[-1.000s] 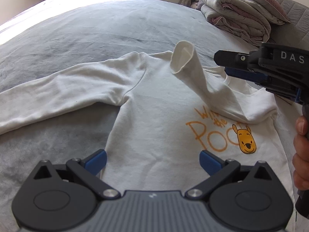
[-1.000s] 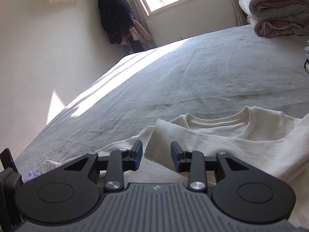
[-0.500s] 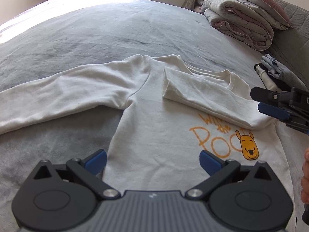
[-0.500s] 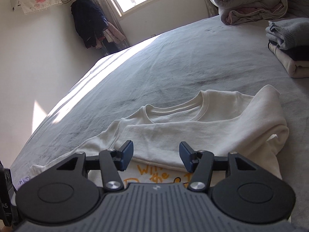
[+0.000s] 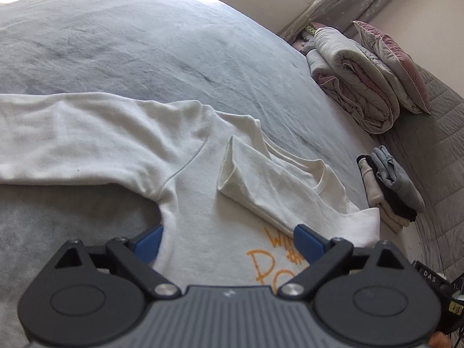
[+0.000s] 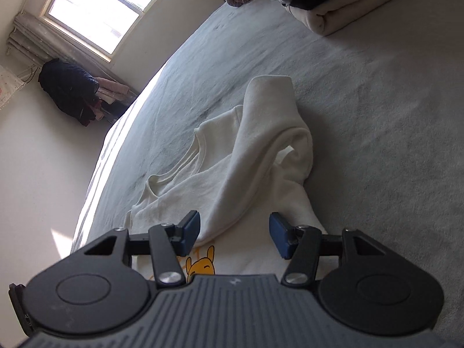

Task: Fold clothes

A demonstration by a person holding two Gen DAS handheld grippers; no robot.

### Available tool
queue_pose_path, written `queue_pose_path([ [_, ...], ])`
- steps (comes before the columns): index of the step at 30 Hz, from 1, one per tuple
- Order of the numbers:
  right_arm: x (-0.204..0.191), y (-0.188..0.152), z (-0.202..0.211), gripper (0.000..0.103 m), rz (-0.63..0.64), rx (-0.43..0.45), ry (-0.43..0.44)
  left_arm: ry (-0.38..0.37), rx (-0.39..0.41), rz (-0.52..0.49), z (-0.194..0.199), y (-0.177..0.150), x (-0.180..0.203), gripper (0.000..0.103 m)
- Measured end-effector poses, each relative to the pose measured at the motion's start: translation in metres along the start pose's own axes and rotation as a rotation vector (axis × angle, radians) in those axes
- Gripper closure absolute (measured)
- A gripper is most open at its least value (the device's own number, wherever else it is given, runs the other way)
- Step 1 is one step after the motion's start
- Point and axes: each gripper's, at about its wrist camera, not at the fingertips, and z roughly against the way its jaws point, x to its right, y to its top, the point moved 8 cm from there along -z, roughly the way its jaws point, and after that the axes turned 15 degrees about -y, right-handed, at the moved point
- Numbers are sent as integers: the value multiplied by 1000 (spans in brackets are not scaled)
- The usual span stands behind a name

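the right gripper reads "das"; orange letters (partly hidden) mark the sweatshirt.

From the left wrist we look steeply down across the white sweatshirt on the grey bed, close above it. From the right wrist, rolled sideways, we face the window. Both views share the sweatshirt's folded sleeve and neckline.

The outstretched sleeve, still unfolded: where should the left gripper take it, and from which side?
Probably near the cuff end of the outstretched sleeve, which runs off the picture's left edge. It lies flat on the bed, so come from above and pinch across its width. The left gripper, closing on nothing, hangs over the sweatshirt.
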Motion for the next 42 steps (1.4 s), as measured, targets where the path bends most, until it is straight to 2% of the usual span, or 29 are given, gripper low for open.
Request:
queue_pose_path([
  [6, 13, 0, -1, 46, -151, 1, 63, -7, 116, 65, -10, 13, -8, 14],
  [11, 15, 2, 4, 46, -192, 6, 85, 21, 189, 79, -8, 14, -10, 30],
  [14, 15, 2, 7, 46, -193, 5, 84, -3, 243, 144, 2, 11, -19, 40],
  [16, 15, 2, 7, 46, -192, 4, 82, -26, 279, 206, 10, 10, -26, 51],
  [19, 15, 2, 7, 46, -190, 1, 78, -54, 327, 283, 20, 9, -32, 58],
  [22, 16, 4, 4, 46, -194, -2, 79, -75, 352, 285, 27, 10, -21, 58],
  [24, 17, 6, 3, 46, -198, -6, 81, -34, 379, 232, 33, 10, -9, 58],
  [26, 17, 6, 4, 46, -202, -9, 84, 79, 419, 156, 40, 11, 0, 56],
  [27, 17, 6, 4, 46, -203, -9, 84, 136, 426, 132, 42, 13, 2, 48],
  [28, 18, 6, 4, 46, -203, -10, 84, 192, 430, 112, 44, 14, 3, 39],
  [30, 18, 5, 4, 46, -203, -10, 83, 220, 416, 103, 42, 17, 4, 37],
  [35, 19, 3, 7, 46, -201, -12, 81, 104, 402, 74, 36, 21, 15, 38],
  [38, 20, 2, 9, 46, -203, -11, 80, 14, 314, 84, 18, 17, 18, 39],
  [42, 21, 0, 10, 46, -200, -11, 78, -2, 227, 168, 0, 6, -1, 40],
])
